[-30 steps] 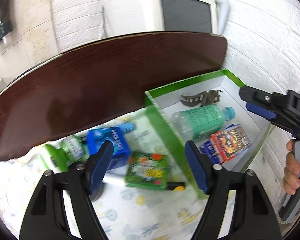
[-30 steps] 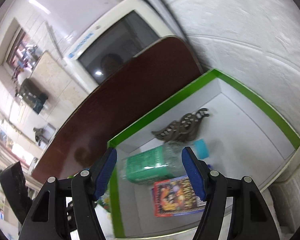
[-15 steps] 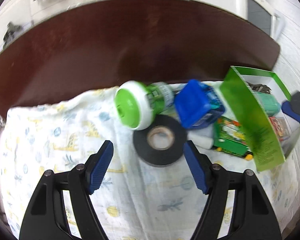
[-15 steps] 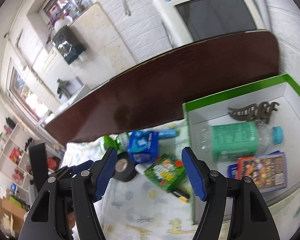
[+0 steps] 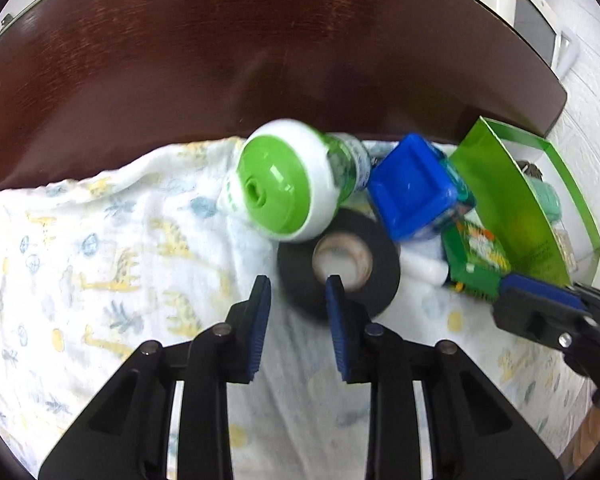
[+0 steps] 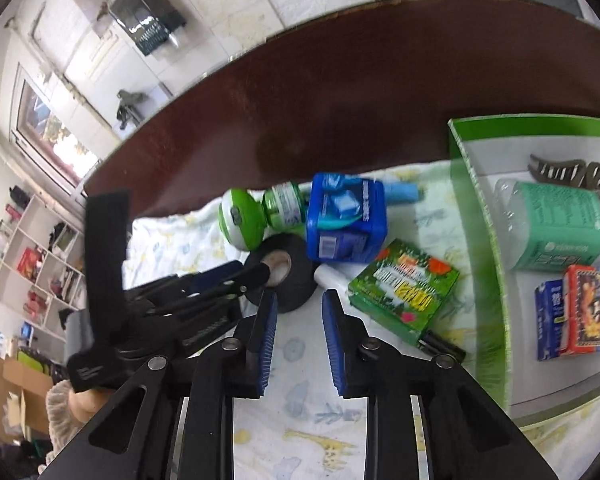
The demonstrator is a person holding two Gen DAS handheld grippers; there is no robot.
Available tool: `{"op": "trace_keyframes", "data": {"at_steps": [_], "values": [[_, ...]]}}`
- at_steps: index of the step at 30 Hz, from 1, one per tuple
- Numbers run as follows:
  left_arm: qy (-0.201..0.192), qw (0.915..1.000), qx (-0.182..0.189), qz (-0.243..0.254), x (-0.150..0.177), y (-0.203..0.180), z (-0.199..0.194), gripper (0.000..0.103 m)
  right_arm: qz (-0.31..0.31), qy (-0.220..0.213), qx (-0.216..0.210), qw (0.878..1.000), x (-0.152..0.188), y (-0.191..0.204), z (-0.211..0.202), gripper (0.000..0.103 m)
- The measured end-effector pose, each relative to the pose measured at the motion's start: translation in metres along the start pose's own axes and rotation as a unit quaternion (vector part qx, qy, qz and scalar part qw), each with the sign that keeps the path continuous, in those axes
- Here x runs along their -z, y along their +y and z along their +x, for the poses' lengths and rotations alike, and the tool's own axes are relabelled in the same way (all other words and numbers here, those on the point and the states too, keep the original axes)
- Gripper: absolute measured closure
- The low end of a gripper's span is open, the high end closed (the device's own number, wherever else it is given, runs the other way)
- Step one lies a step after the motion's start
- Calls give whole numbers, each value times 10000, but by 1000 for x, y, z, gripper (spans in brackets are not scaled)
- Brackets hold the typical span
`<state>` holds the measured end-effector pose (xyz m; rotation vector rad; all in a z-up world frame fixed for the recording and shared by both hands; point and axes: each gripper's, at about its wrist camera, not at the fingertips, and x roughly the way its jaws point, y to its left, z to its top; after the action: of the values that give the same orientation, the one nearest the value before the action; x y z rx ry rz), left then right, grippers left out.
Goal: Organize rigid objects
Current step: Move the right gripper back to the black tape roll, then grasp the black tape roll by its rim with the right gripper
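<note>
Matte black tape ring (image 5: 338,266) lies flat on soft printed cloth (image 5: 100,264).

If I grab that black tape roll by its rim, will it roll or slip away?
Probably not roll: the tape roll lies flat on the cloth. Its ring shape looks stiff and likely light. The green-capped bottle overlaps its far edge, so lifting may nudge that.

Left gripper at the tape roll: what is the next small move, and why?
Probably close the left gripper on the black tape roll: one finger sits over its core hole, the other outside its rim, so the ring wall lies between the partly open jaws.
</note>
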<state>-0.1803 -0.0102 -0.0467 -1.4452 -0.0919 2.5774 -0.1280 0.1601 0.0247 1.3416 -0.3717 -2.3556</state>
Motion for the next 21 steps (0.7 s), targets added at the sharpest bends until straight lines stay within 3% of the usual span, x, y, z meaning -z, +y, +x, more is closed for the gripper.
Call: {"op": "trace_keyframes", "data": {"at_steps": [5, 8, 10, 14, 21], "values": [[-33, 9998, -91, -168, 13, 19, -7, 79, 159, 311, -86, 9994, 1, 9, 27, 77], [-236, 9983, 360, -397, 12, 27, -20, 76, 484, 384, -56, 9981, -2, 7, 42, 77], [-312, 9980, 438, -320, 7, 24, -24, 76, 758, 487, 0, 9959, -4, 2, 53, 77], [-185, 9996, 224, -52, -4, 7, -12, 76, 1263, 605, 145, 9900, -5, -12, 67, 77], [19, 9991, 409, -91, -28, -4, 18, 76, 1560, 490, 3, 9865, -17, -30, 73, 76]]}}
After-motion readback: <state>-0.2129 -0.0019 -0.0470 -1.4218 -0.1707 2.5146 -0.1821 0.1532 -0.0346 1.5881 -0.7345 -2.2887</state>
